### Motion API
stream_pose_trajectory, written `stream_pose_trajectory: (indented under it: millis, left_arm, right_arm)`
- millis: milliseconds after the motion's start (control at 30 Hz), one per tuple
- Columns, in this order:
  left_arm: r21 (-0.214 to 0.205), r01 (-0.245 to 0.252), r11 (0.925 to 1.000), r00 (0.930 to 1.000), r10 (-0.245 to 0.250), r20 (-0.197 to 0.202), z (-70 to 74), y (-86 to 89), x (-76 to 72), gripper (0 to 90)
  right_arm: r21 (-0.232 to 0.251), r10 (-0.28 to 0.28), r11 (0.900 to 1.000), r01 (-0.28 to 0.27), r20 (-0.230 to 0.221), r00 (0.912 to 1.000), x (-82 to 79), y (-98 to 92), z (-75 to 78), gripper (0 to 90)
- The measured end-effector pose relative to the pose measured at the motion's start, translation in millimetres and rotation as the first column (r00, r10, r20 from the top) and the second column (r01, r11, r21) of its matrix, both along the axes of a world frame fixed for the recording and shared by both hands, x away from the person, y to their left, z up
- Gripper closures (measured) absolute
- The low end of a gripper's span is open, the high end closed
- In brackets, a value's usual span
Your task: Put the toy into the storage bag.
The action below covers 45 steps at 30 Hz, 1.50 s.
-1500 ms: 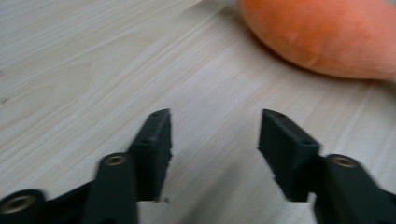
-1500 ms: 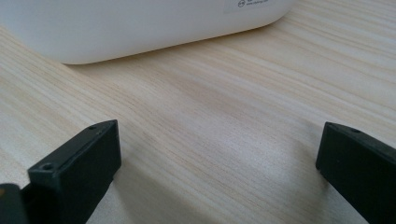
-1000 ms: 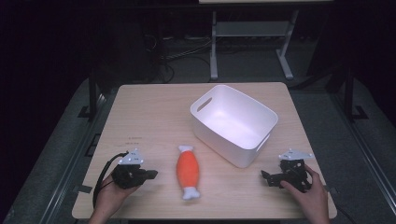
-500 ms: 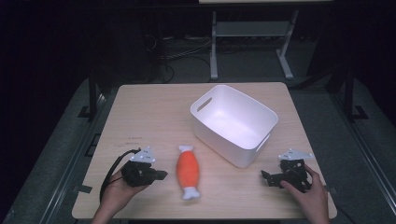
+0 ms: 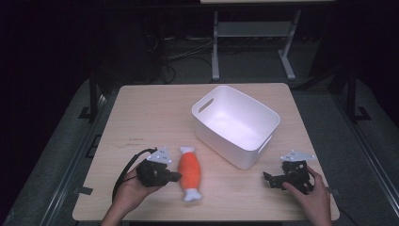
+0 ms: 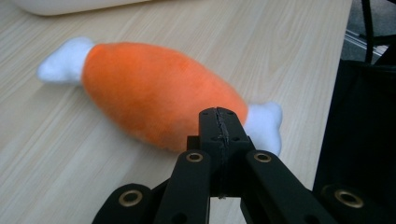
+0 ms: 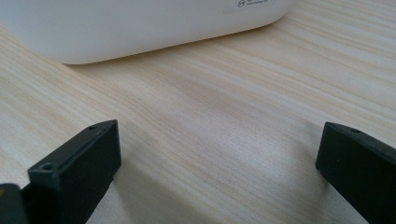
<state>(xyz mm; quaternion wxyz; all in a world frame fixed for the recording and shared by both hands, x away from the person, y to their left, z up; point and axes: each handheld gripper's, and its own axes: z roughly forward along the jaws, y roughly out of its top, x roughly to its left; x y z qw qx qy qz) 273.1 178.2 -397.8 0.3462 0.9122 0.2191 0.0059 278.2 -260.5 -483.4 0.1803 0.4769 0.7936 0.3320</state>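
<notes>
An orange plush drumstick with white ends lies on the wooden table near the front edge. My left gripper sits just left of the plush, jaws pressed together with nothing between them. In the left gripper view the shut tips of that left gripper point at the orange plush drumstick from close by. My right gripper rests at the front right, jaws wide apart. In the right gripper view, my right gripper has bare table between its jaws.
A white plastic bin with handle slots stands right of centre on the table, its wall close ahead in the right gripper view. A metal stand is on the floor beyond the table. The table's front edge runs just below both hands.
My left gripper has slid right toward the plush drumstick, ending right beside it. The right gripper, plush and bin have stayed put.
</notes>
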Motion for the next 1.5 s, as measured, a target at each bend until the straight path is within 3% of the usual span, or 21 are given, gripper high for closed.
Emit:
stream_pose_trajectory:
  millis: [433, 733, 833, 1167, 1500]
  left_arm:
    - [0.011, 0.082, 0.9965, 0.9965, -0.082, -0.012, -2.6, -33.5, -1.8, 89.8]
    - [0.032, 0.123, 0.9919, 0.9919, -0.121, -0.038, -14.6, -56.8, -3.2, 89.9]
    - [0.059, 0.124, 0.9905, 0.9918, -0.122, -0.04, -20.1, -62.8, -3.1, 89.9]
    - [0.109, 0.133, 0.9851, 0.99, -0.127, -0.061, -35.0, -72.8, -3.8, 89.9]
    - [0.123, 0.126, 0.9844, 0.9903, -0.117, -0.074, -40.2, -69.5, -6.7, 89.9]
  right_arm:
    - [0.0, 0.0, 1.0, 0.0, -0.001, 1.0, 0.0, 0.0, 0.0, 0.0]
    - [0.0, 0.0, 1.0, 0.0, -0.001, 1.0, 0.0, 0.0, 0.0, 0.0]
    - [0.0, 0.0, 1.0, 0.0, -0.001, 1.0, 0.0, 0.0, 0.0, 0.0]
    - [0.0, 0.0, 1.0, 0.0, -0.001, 1.0, 0.0, 0.0, 0.0, 0.0]
    - [0.0, 0.0, 1.0, 0.0, -0.001, 1.0, 0.0, 0.0, 0.0, 0.0]
